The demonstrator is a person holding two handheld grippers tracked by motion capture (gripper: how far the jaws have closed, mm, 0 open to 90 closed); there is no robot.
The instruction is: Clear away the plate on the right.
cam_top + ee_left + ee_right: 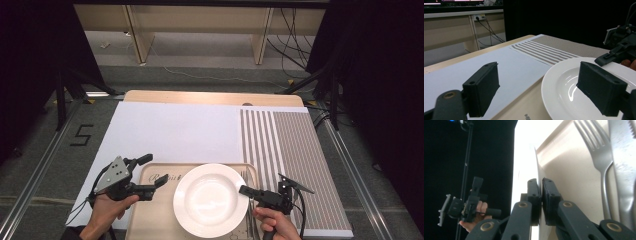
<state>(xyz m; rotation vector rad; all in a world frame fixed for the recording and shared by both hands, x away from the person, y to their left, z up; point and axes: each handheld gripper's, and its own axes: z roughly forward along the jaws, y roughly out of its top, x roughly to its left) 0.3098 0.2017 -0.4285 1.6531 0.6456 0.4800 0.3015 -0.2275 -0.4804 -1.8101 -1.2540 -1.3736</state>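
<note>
The white plate (210, 199), round and glossy, sits on the beige tray (150, 172) beside a fork (600, 157). The right gripper (243, 189) clamps its right rim; the left gripper (155, 171) hovers spread wide at its left edge.

We see a plain white plate (210, 199), glossy enough to throw pale highlights, sitting on a beige tray (150, 172) that carries a dark scripted word near its corner. Beside the plate lie a silver fork (599, 152) and a silver knife (624, 157). Beneath them spreads a white sheet (170, 131), and to its side a placemat (295, 150) striped in grey-brown and white (the stripes grow finer toward the outer edge). Both grippers are black: the left gripper (150, 172) bears a grey plate on top, the right gripper (243, 189) brass-coloured rivets.
</note>
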